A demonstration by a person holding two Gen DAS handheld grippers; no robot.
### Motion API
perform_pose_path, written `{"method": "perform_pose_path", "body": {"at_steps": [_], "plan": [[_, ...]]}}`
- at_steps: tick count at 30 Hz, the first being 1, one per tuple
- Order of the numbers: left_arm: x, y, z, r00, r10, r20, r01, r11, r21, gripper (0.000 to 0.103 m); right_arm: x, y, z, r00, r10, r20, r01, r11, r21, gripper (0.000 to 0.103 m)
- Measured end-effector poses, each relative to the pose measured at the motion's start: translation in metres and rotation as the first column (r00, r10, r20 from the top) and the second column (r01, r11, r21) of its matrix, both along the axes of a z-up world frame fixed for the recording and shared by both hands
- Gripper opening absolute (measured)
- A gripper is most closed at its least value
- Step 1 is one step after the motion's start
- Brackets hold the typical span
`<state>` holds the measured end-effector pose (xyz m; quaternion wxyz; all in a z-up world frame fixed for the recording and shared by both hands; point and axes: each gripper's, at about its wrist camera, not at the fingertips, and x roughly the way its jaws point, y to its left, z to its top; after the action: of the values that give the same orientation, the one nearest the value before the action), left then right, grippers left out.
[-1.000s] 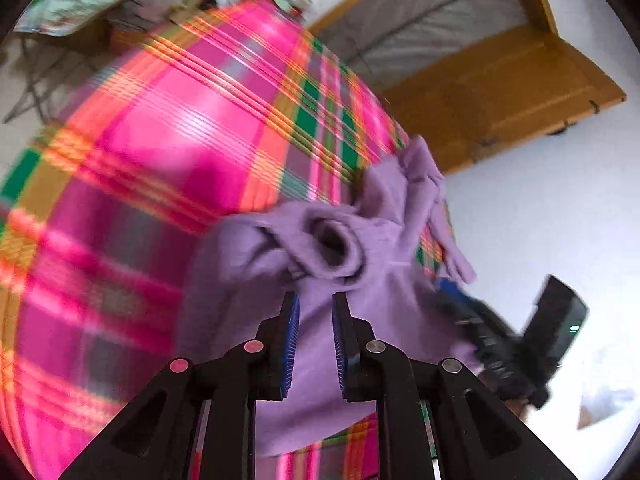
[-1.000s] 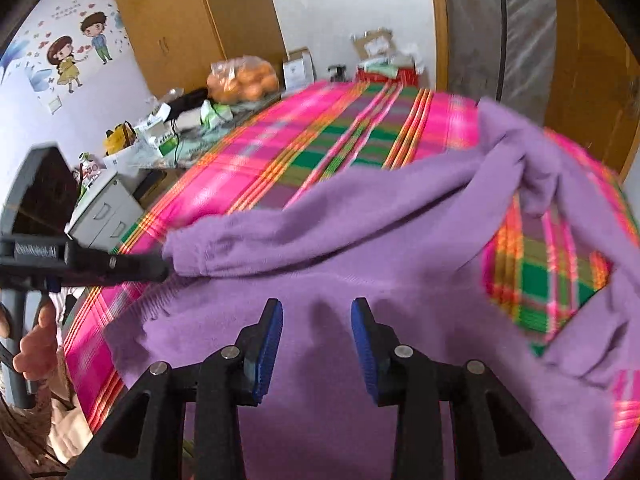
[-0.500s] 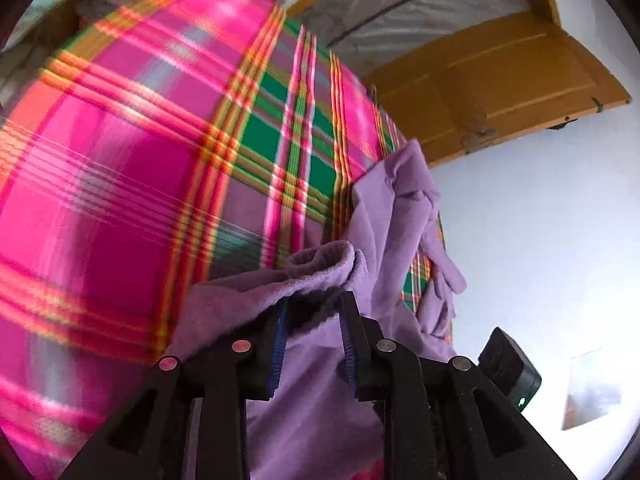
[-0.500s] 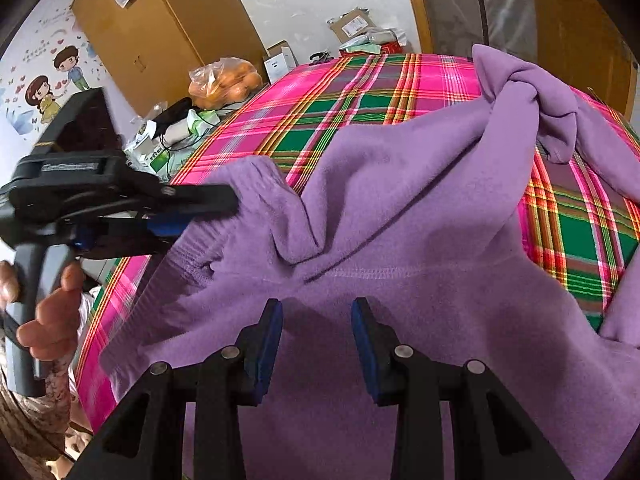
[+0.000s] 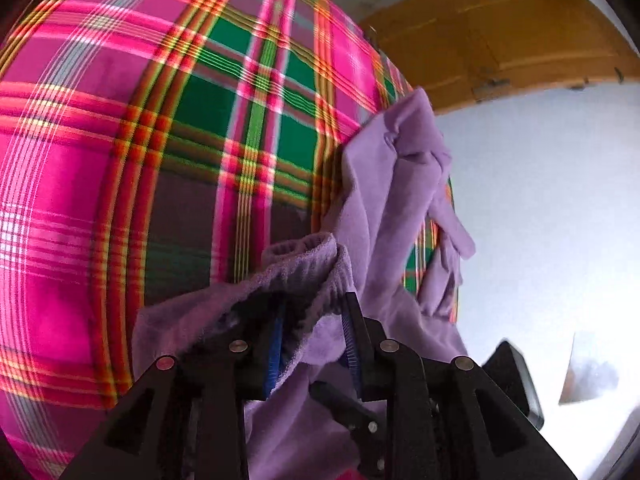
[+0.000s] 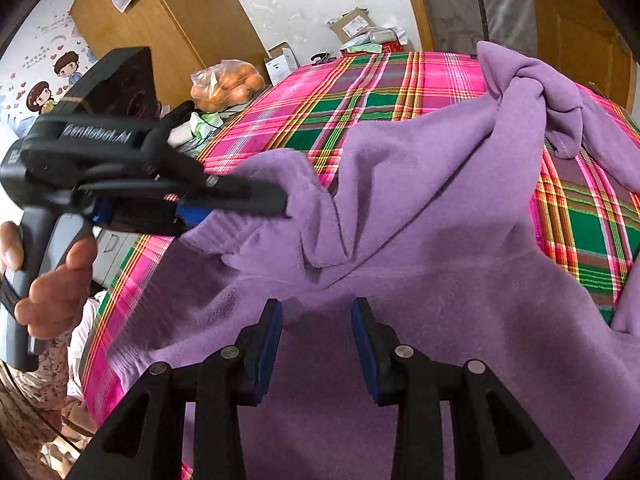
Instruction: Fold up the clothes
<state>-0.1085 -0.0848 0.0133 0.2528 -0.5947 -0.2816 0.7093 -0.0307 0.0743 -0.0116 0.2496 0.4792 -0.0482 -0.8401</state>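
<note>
One garment, a purple fleece sweatshirt (image 6: 420, 240), lies sprawled over the plaid bedcover (image 6: 360, 92), and everything here is placed from it. Against a second ago, the biggest change: its near-left part has come up off the cover, where before it lay flatter; the far sleeve remains knotted up at the garment's far edge. Cause, smaller: the left gripper (image 6: 240, 200), held in a person's hand (image 6: 52, 280), has moved in from beside the ribbed cuff (image 5: 304, 264) and now pinches that cuff between its jaws. The right gripper (image 6: 316, 340) hovers low over the sweatshirt's near middle as before, jaws spread, nothing between them. Reading: a sleeve looks to be getting drawn out or carried across the body; garment far from folded, bunched and creased. Surface: soft bed, cover taut, pink and green checks. Room beyond the sweatshirt's far side: wooden wardrobe (image 6: 168, 40), bag of oranges (image 6: 228, 84), small boxes (image 6: 282, 62), cartoon wall stickers (image 6: 52, 80) to its left.
</note>
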Motion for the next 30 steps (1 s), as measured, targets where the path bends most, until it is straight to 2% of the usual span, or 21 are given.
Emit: {"method": "perform_pose_path", "body": {"at_steps": [3,6,7,12,14,17,22,26,30], "plan": [[0.005,-0.002,-0.002,1.0,-0.018,0.015,0.018,1.0,0.006,0.027,-0.001,-0.003,0.0,1.0,0.002,0.0,-0.002,1.0,0.001,0.037],[0.008,-0.005,-0.001,1.0,-0.009,0.002,0.009,1.0,0.016,0.012,-0.001,-0.005,0.001,1.0,0.009,0.002,-0.009,1.0,-0.001,0.037],[0.008,-0.006,0.0,1.0,-0.003,-0.008,0.003,1.0,0.021,0.009,-0.001,-0.005,0.001,1.0,0.011,0.004,-0.011,1.0,-0.002,0.037],[0.011,-0.032,0.012,0.993,0.095,-0.066,-0.089,0.992,0.089,0.007,0.002,-0.008,0.01,0.999,0.034,-0.02,-0.033,0.999,0.019,0.037],[0.013,-0.05,0.017,0.984,0.156,-0.084,-0.146,0.982,0.121,0.007,0.001,-0.011,0.016,0.998,0.05,-0.038,-0.049,0.998,0.04,0.037],[0.022,-0.088,0.022,0.953,0.28,-0.116,-0.258,0.951,0.171,0.007,0.0,-0.015,0.024,0.996,0.071,-0.061,-0.067,0.995,0.067,0.037],[0.025,-0.124,0.005,0.902,0.419,-0.107,-0.402,0.904,0.145,0.007,0.001,-0.025,0.024,0.992,0.107,-0.062,-0.101,0.991,0.086,0.037],[0.014,-0.128,-0.017,0.896,0.439,-0.057,-0.43,0.894,0.129,0.007,0.003,-0.034,0.023,0.989,0.135,-0.058,-0.129,0.987,0.098,0.037],[0.008,-0.128,-0.023,0.895,0.445,-0.025,-0.436,0.885,0.163,0.006,0.011,-0.042,0.021,0.983,0.174,-0.053,-0.168,0.981,0.095,0.037]]}}
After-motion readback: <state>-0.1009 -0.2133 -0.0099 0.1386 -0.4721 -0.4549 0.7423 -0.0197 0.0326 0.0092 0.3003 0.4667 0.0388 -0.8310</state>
